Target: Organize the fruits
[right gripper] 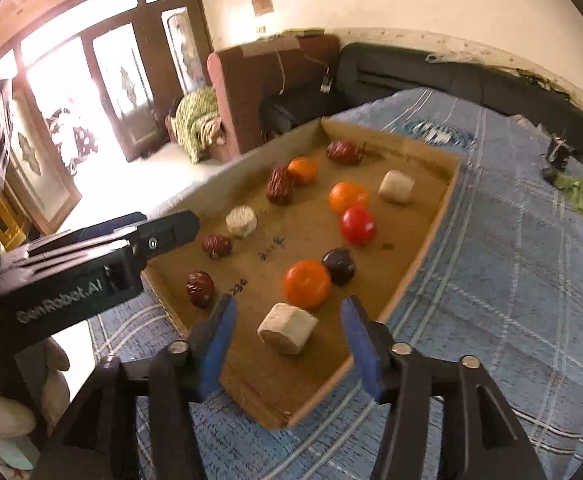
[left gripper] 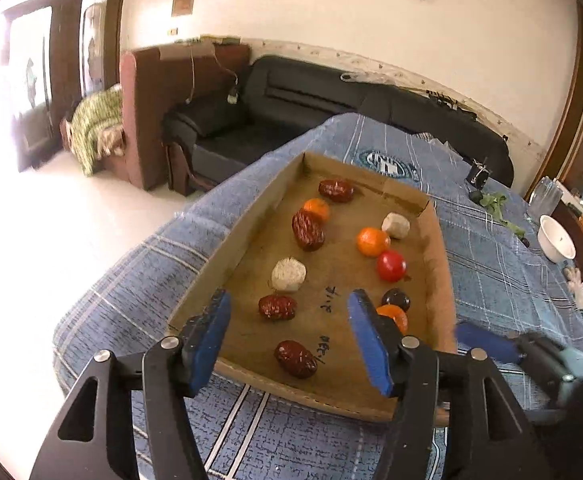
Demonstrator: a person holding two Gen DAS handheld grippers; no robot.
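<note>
Both grippers hover over the cardboard tray point(left gripper: 437, 264), fingers spread and empty, likely choosing a fruit. Left gripper point(left gripper: 289, 334) has a date point(left gripper: 277, 307) at its 11 o'clock; right gripper point(right gripper: 287, 340) frames a beige block point(right gripper: 287, 330), an orange point(right gripper: 306, 283) at 12.

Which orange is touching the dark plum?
The nearest orange, the one by the tray's near end. It touches the plum; the other two don't.

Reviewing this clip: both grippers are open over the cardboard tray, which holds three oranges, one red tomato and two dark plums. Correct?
Not quite: there is only one dark plum, beside the nearest orange. The right wrist view shows it. The rest holds: cardboard tray, tomato, left gripper and right gripper open.
</note>
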